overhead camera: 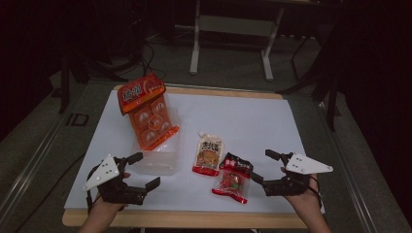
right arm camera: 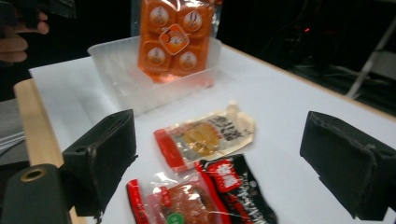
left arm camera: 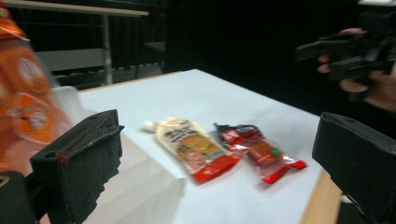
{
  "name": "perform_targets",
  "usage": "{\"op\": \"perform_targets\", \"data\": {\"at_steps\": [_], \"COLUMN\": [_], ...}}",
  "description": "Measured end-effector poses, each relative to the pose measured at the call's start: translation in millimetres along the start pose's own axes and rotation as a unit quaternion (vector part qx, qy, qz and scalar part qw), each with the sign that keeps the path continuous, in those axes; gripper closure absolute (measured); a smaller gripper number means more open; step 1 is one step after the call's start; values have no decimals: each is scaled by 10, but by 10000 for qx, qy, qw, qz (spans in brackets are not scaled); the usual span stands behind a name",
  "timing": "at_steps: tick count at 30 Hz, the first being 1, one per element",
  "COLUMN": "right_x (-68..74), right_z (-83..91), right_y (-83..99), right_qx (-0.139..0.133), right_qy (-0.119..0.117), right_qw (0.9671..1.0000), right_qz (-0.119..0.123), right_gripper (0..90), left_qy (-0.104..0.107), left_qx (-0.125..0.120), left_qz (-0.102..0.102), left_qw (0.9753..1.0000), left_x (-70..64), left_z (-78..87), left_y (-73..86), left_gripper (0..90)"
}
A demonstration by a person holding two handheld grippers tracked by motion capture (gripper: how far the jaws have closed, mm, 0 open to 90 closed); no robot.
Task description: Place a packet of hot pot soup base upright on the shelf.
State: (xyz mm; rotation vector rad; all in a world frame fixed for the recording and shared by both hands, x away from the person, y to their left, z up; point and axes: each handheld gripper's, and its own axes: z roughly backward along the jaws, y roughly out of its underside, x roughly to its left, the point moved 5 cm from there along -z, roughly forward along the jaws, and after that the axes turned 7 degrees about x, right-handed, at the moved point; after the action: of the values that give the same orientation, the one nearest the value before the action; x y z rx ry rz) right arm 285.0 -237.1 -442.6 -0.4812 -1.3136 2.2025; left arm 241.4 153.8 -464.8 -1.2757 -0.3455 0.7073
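Observation:
A clear plastic tub (overhead camera: 154,162) (right arm camera: 116,65) (left arm camera: 140,182) sits on the white table (overhead camera: 243,111), and an orange multi-pack snack bag (overhead camera: 148,111) (right arm camera: 175,35) (left arm camera: 23,93) stands tilted in it. To its right lie a cream and red pouch (overhead camera: 208,154) (left arm camera: 194,147) (right arm camera: 205,137) and a black and red packet (overhead camera: 233,177) (left arm camera: 259,151) (right arm camera: 205,198). My left gripper (overhead camera: 145,170) (left arm camera: 219,158) is open at the tub's near left. My right gripper (overhead camera: 261,166) (right arm camera: 219,158) is open just right of the black and red packet. Both hold nothing.
The table's wooden front edge (overhead camera: 194,219) runs just under both hands. Beyond the table's far edge stands a white metal frame (overhead camera: 233,29) on a dark floor. Bare white surface (overhead camera: 252,121) lies at the back right.

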Motion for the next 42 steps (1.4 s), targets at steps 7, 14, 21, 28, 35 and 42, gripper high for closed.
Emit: {"op": "perform_targets", "data": {"at_steps": [7,14,21,28,35,42], "right_x": [-32,-128,-239,-377,-415,-480], "right_z": [-133,-284,-408,-551,-700,-845], "right_y": [98,232,358,517,628,717], "right_qx": [155,434,682,879,1058,1298], "right_qy": [-84,-72,-35,-59,-48,86], "right_qw": [9997,9988,9976,9954,9933,9904], "right_qz": [-150,-223,-149,-378,-462,-470], "right_gripper": [129,161,226,230,230,217], "left_qy": [30,169,236,225,235,383], "left_qx": [66,192,365,362,419,406], "left_qz": [-238,-219,-305,-320,-420,-259], "left_qw": [9997,9994,9986,9986,9980,9981], "left_x": [-196,-332,-376,-379,-402,-424], "left_z": [-105,-277,-345,-355,-373,-377], "left_y": [120,278,370,388,398,383], "left_gripper": [19,19,19,19,19,19]}}
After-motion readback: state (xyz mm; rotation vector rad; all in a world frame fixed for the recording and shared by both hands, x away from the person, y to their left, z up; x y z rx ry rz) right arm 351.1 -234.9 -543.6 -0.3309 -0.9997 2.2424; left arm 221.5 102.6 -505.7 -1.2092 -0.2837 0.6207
